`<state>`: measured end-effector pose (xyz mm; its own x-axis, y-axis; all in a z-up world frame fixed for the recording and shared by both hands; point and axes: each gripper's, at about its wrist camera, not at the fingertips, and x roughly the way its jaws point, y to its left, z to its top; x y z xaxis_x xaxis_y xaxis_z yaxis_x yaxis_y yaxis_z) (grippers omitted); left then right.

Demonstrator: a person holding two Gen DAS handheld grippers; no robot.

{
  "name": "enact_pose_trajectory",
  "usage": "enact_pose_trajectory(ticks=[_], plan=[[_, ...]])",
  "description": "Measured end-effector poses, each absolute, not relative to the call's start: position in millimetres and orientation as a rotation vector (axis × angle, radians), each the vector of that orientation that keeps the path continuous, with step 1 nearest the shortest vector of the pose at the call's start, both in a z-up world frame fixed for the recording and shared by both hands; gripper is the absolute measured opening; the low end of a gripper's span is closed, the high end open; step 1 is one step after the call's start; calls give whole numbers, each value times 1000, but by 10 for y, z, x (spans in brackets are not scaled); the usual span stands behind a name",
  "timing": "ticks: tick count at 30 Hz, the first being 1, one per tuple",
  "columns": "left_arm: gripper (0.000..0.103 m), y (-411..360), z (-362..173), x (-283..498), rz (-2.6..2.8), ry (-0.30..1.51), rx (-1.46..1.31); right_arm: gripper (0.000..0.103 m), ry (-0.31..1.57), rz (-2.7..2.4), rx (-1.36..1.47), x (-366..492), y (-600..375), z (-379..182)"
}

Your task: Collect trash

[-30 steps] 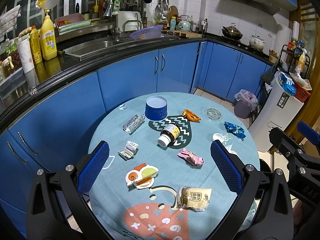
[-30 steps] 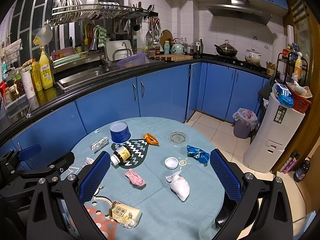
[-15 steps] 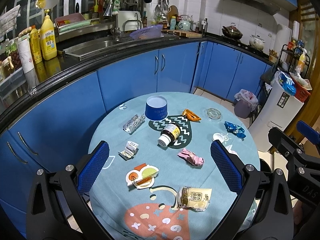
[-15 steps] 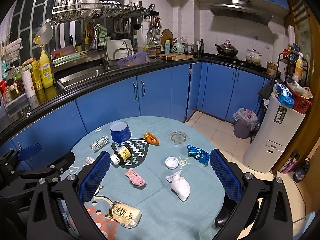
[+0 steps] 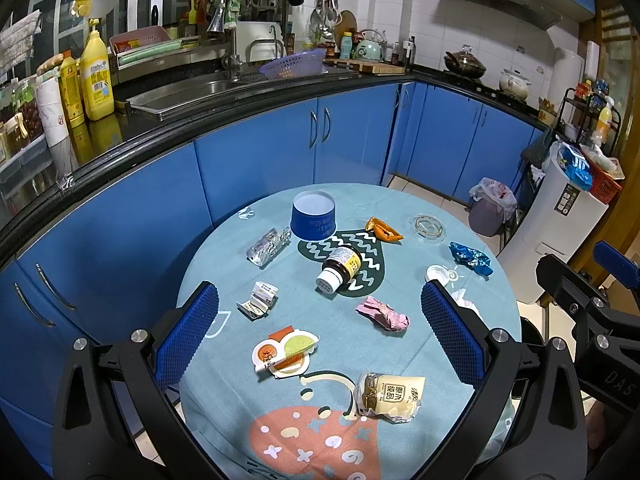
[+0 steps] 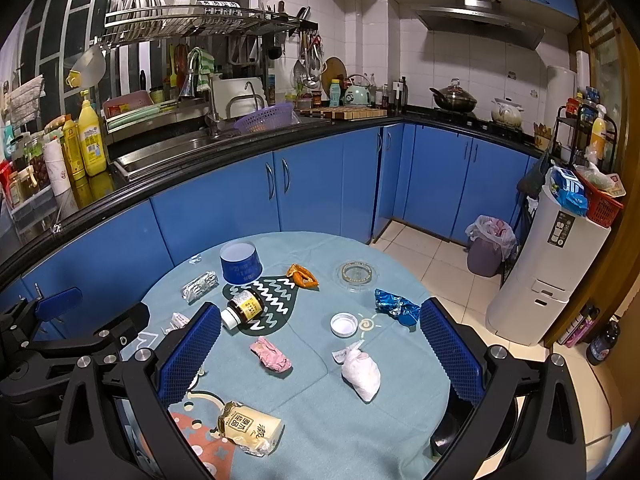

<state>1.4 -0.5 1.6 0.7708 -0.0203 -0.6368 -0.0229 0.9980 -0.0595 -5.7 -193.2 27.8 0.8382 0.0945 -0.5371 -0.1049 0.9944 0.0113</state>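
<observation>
Both tongs spread wide, gripping nothing, hovering over the near edge of the round surface with teal patterned cloth [image 5: 400,196]. Left tongs [image 5: 318,344] frame the near-left litter: opened white sauce cup with peeled foil lid [image 5: 285,350] between the pads, cream bread wrapper with printed label [image 5: 387,397] just nearer and right, folded white paper packet [image 5: 258,299] farther left. Right tongs [image 6: 320,354] frame the crumpled pink wrapper [image 6: 270,355] and the knotted white plastic bag [image 6: 361,367], both lying flat, apart from each other. Mid-surface: brown pill bottle with white cap and yellow label [image 5: 339,268] on its side on the dark wavy-print patch. Far side: upside-down blue paper cup [image 5: 313,221], silver blister pack [image 5: 268,245] left of it, orange peel scrap [image 5: 382,231] right of it, clear glass ashtray [image 6: 356,275] farther right. Crumpled blue foil wrapper [image 6: 394,305] at right edge, small white round lid [image 6: 344,325] just near-left of it. Grey bin with white liner [image 6: 486,246] on the floor, far right, well apart from the surface.
</observation>
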Motion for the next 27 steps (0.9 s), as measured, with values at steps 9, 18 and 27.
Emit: enact_pose_trajectory(ticks=[9,18,27], plan=[[100,-7,18,16,2,692,-67,97,573,107,-21,-56,-1914,262],[100,-2,-4,10,5,698,-67,97,572,106,-18,-60,-1912,255],[100,22,-30,16,6,709,-68,97,589,111,-21,-51,-1901,223]])
